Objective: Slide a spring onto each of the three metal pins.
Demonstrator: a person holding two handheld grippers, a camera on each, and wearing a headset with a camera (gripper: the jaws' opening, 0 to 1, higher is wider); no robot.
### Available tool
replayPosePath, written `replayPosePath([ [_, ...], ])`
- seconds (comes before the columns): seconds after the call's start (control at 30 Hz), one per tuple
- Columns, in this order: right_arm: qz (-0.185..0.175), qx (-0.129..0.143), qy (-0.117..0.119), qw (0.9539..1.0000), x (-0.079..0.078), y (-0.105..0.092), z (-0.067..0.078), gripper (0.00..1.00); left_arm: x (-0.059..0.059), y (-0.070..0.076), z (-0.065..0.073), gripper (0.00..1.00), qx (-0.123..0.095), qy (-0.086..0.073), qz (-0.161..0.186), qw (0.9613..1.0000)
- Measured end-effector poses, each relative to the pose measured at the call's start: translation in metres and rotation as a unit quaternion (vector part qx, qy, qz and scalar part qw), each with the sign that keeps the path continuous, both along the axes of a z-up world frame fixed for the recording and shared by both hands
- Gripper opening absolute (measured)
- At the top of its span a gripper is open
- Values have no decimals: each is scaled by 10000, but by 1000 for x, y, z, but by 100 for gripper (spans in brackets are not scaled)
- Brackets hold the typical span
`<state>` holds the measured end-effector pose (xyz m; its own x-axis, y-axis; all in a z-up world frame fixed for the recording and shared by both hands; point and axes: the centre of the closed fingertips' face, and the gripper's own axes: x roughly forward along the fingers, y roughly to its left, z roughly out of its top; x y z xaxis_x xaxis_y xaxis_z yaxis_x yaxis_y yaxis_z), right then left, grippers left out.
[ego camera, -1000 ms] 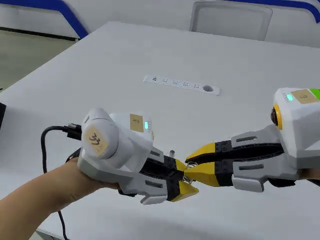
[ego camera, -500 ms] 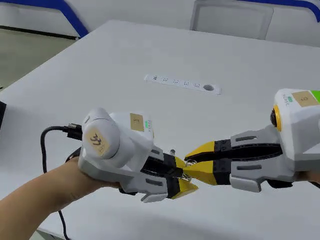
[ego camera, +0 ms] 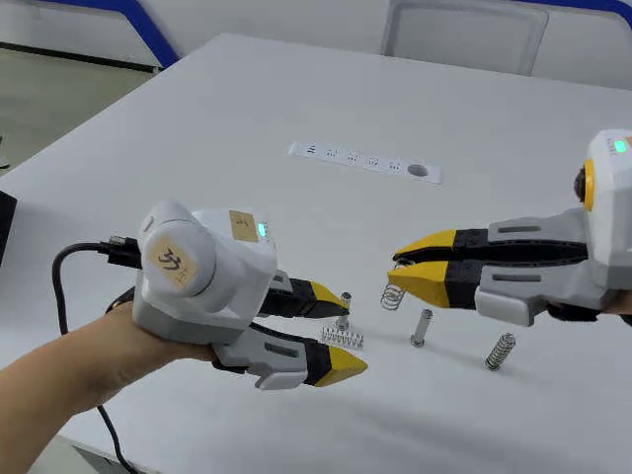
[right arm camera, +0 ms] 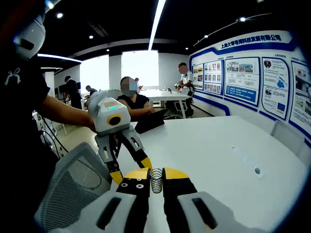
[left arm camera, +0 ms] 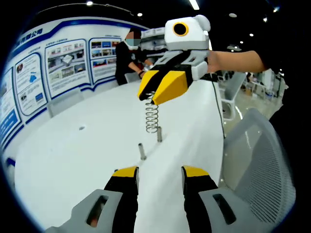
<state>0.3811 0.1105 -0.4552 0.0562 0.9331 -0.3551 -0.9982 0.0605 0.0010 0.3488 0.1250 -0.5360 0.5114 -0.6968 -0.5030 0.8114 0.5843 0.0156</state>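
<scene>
Nearest, the left grey-and-yellow tongs [ego camera: 351,334] stand apart and empty, near a loose steel coil spring [ego camera: 341,338] lying flat on the white counter [ego camera: 197,128]. Farther out, the right tongs [ego camera: 395,270] are clamped on a second coil spring [ego camera: 392,294] that hangs upright, its lower end just left of the bare middle metal pin [ego camera: 421,328], so these tongs look better placed to seat it.

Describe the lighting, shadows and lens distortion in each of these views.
Head view: soft, even light, faint shadows beside the pins on the white table, all sharp. Left gripper view: fisheye bends the table edge and wall posters; the hanging spring is crisp. Right gripper view: the window is blown out and the ceiling strip light glares.
</scene>
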Motion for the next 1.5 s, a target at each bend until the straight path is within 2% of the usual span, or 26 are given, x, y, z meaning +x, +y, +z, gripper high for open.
replayPosePath([
  [0.13, -317, -62, -72, 9995, 29, -9, -4, 10, 2, 11, -2, 41, -22, 12, 142, 9999],
  [0.2, -517, -132, -159, 9984, 40, -13, -10, 10, 4, 18, -5, 40, 29, -6, 253, 9997],
  [0.27, -704, -297, -286, 9967, 51, -19, -20, 10, 5, 23, -6, 40, -30, 40, 339, 9994],
  [0.4, -991, -256, -47, 9947, 61, -25, -35, 10, 8, 31, -9, 49, -51, 41, 498, 9987],
  [0.5, -1128, -431, 48, 9927, 65, -30, -55, 10, 10, 39, -14, 58, 51, 72, 600, 9982],
  [0.57, -1185, -444, 123, 9919, 65, -31, -62, 10, 11, 41, -17, 61, 61, 118, 622, 9980],
  [0.67, -1323, -579, 54, 9895, 70, -35, -74, 10, 10, 43, -19, 65, 27, 175, 658, 9977],
  [0.8, -1525, -434, 304, 9869, 77, -35, -81, 10, 9, 44, -22, 71, -2, 220, 693, 9974],
  [1.0, -1577, -491, 360, 9856, 79, -30, -90, 10, 12, 51, -26, 85, -47, 250, 907, 9956],
  [1.33, -1657, -669, 476, 9828, 79, -33, -106, 11, 14, 54, -26, 90, -212, 300, 1089, 9934],
  [1.5, -1700, -690, 511, 9817, 79, -35, -114, 11, 10, 53, -28, 89, -181, 358, 1065, 9935],
])
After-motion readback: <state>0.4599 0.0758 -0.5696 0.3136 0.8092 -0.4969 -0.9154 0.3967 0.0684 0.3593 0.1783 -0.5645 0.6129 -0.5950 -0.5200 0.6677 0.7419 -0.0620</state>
